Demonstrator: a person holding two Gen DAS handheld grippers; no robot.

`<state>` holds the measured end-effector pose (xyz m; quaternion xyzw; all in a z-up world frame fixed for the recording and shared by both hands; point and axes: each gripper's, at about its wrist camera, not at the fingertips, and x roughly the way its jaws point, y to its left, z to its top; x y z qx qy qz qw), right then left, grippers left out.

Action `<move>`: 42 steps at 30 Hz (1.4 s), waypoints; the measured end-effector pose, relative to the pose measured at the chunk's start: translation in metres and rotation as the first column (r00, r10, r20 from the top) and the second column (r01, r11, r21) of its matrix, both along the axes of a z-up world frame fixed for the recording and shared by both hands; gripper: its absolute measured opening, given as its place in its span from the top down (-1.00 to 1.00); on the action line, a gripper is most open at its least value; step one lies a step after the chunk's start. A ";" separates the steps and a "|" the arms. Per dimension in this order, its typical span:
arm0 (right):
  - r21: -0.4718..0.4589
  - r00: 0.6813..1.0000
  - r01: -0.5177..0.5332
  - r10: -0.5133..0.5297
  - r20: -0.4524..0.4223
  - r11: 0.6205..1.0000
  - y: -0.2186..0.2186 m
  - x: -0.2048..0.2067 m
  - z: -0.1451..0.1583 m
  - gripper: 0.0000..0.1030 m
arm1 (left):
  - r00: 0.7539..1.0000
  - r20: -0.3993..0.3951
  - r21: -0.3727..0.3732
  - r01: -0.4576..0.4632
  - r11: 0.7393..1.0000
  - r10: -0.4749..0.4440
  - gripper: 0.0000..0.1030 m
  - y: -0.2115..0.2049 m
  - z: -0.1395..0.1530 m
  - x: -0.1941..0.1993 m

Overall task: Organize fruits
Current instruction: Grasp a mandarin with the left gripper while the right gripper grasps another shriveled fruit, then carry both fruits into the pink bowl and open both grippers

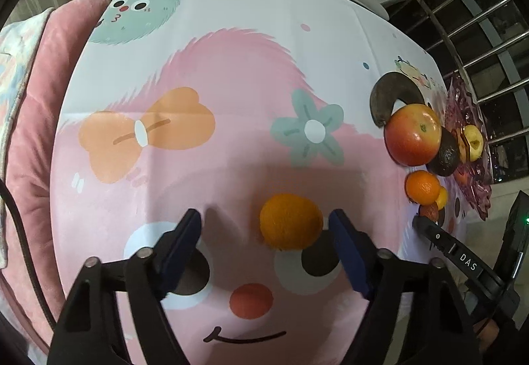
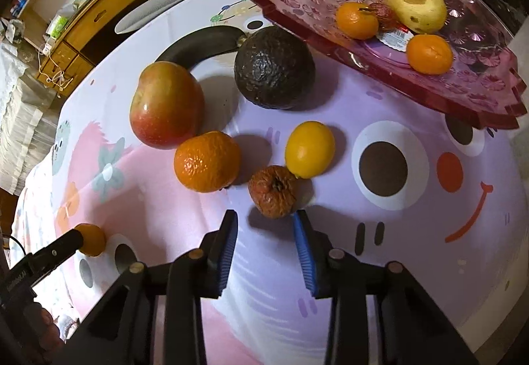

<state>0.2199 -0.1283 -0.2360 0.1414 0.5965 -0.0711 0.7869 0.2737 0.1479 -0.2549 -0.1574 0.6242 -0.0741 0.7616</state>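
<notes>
The left gripper (image 1: 264, 232) gapes wide around an orange (image 1: 291, 221) near its right finger, gripping nothing. The right gripper (image 2: 266, 232) stands half open, empty, just short of a shrivelled tangerine (image 2: 273, 192), stem end towards it. The blackened banana (image 2: 201, 45) arcs sideways, far side.

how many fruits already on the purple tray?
4: yellow apple at the back, small orange left, another orange in front, a reddish fruit half hidden between; more may hide behind.
</notes>
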 end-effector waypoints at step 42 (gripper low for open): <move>0.010 0.950 -0.306 0.304 0.070 0.952 -0.034 -0.046 0.049 0.50 | 0.988 0.087 0.008 -0.125 0.992 0.124 0.25 -0.067 0.056 -0.057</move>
